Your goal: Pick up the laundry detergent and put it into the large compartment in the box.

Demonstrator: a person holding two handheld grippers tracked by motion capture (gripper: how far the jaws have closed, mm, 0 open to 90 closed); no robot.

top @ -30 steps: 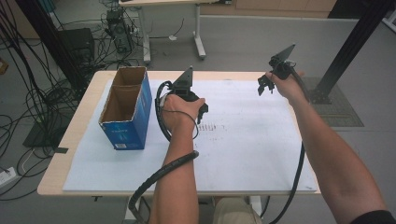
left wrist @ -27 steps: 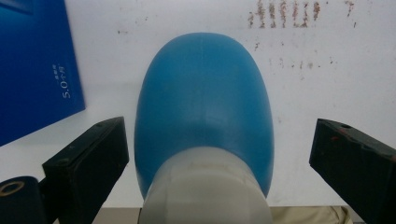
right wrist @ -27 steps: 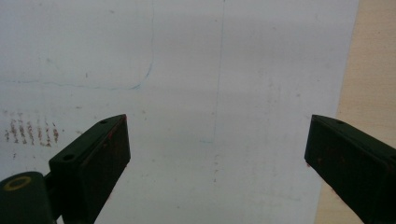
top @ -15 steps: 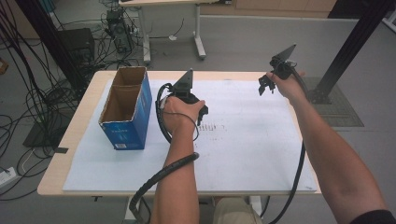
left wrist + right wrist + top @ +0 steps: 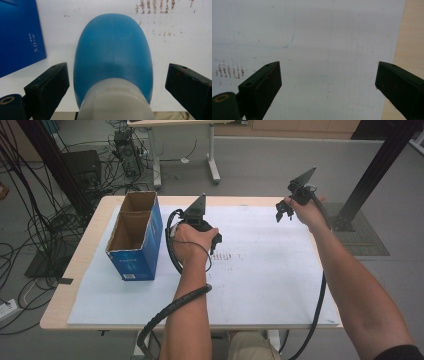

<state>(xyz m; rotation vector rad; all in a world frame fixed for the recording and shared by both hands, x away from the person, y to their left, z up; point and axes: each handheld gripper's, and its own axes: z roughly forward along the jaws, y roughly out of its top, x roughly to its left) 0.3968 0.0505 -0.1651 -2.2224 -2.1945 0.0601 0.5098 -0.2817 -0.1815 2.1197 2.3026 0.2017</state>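
A blue bottle [image 5: 112, 55] with a white cap [image 5: 116, 100] appears to lie on the white sheet [image 5: 260, 270], cap end toward the camera. My left gripper [image 5: 116, 75] stands open around it, with a gap on each side between jaw and bottle. In the high view the left gripper [image 5: 197, 237] points down at the sheet's middle left, and the hand hides the bottle. My right gripper [image 5: 282, 212] hangs open above the sheet's far right part. In its own view the right gripper [image 5: 328, 72] has nothing between its fingers.
A blue open-topped carton [image 5: 136, 237] stands on the sheet's left side, just left of the left gripper, and its blue wall [image 5: 17, 35] is close to the bottle. The wooden table edge [image 5: 412, 37] runs beside the right gripper. Faint brown marks [image 5: 227, 256] dot the sheet's middle.
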